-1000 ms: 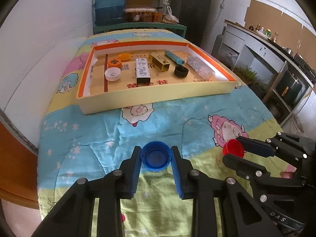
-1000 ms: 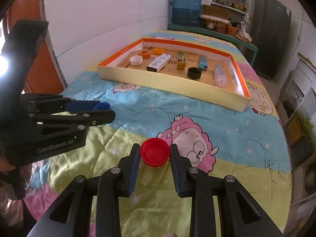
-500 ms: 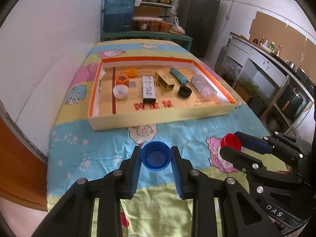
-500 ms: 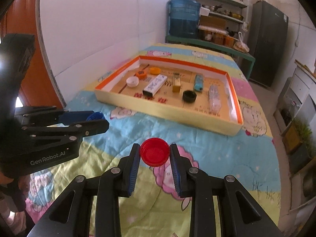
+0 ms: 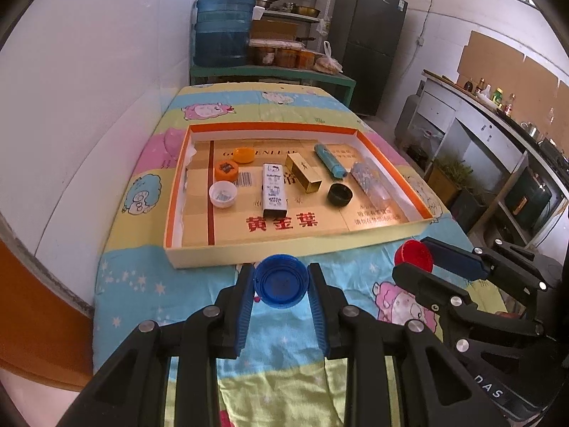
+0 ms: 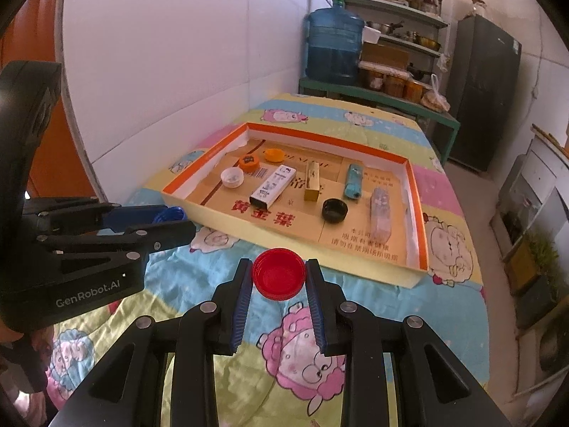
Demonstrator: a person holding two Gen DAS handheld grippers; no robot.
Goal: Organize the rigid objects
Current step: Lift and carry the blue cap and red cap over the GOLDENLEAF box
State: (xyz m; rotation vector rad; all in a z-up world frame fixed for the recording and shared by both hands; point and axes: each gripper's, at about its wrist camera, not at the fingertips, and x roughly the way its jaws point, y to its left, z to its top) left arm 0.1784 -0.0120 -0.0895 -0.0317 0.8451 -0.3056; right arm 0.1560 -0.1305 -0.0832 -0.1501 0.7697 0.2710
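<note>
My left gripper (image 5: 281,286) is shut on a blue bottle cap (image 5: 281,284) and holds it in the air above the quilt, just before the near wall of the shallow orange-rimmed box (image 5: 298,245). My right gripper (image 6: 279,279) is shut on a red bottle cap (image 6: 279,277), also raised, before the box's near wall (image 6: 284,238). The red cap also shows in the left wrist view (image 5: 414,257), and the blue cap in the right wrist view (image 6: 170,213).
The box holds a white cap (image 5: 223,194), two orange caps (image 5: 226,170), a black cap (image 5: 340,194), a white carton (image 5: 274,191), a gold box (image 5: 304,172), a teal tube (image 5: 330,161) and a clear bottle (image 5: 371,186). A white wall runs along the left.
Both grippers have risen and moved forward toward the box with their caps; the box now shows from higher up and closer to the fingertips.
</note>
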